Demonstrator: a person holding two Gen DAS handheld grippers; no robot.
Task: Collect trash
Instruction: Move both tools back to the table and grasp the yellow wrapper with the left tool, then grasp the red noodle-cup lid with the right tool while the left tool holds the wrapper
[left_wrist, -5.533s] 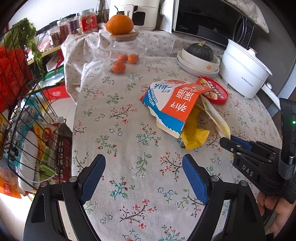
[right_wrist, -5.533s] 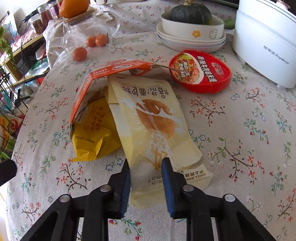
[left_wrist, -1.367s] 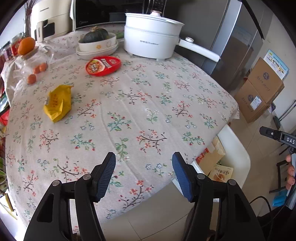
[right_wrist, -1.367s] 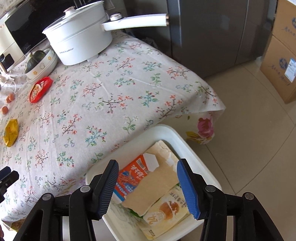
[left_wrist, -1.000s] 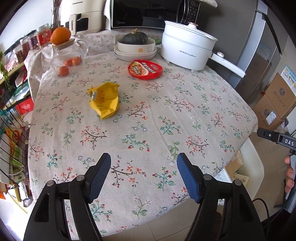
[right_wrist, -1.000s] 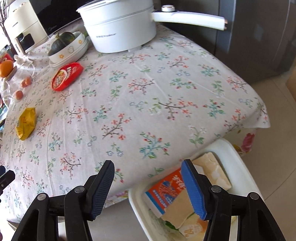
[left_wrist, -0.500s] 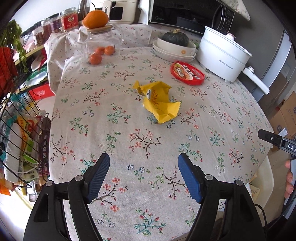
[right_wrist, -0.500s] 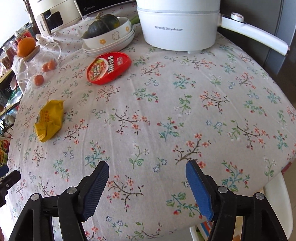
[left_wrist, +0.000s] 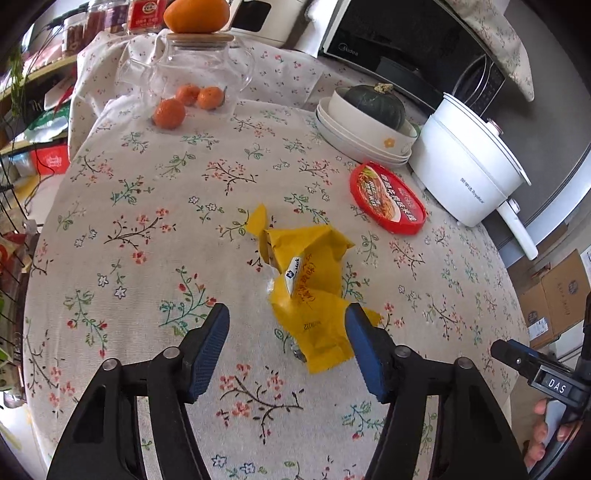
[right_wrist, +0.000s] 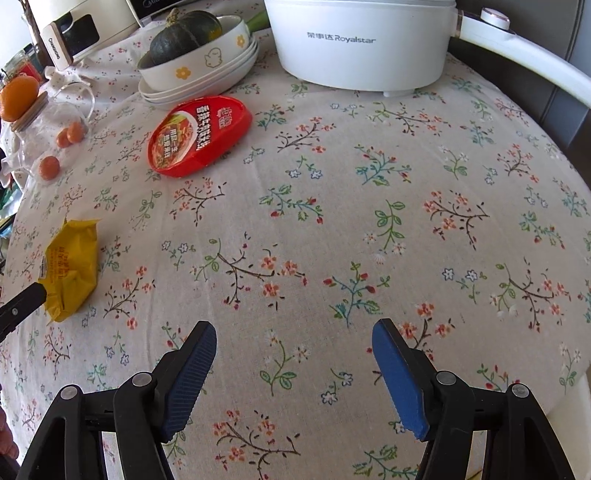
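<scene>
Yellow wrapper crumpled, long axis toward left gripper, fingers closing, not yet touching

Home kitchen (microwave, cooker pot, fridge)

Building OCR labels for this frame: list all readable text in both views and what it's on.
"Royalstar", after Chinese characters: white pot.
"Midea": microwave.
"DAS": right tool, seen from the left wrist view.
"Mark": white tag on the yellow wrapper; its other print is too blurred to read.
Red lid: large Chinese print, not legible enough to quote.
White appliance: vertical brand, too blurred.
Red jar label: too small.
</scene>
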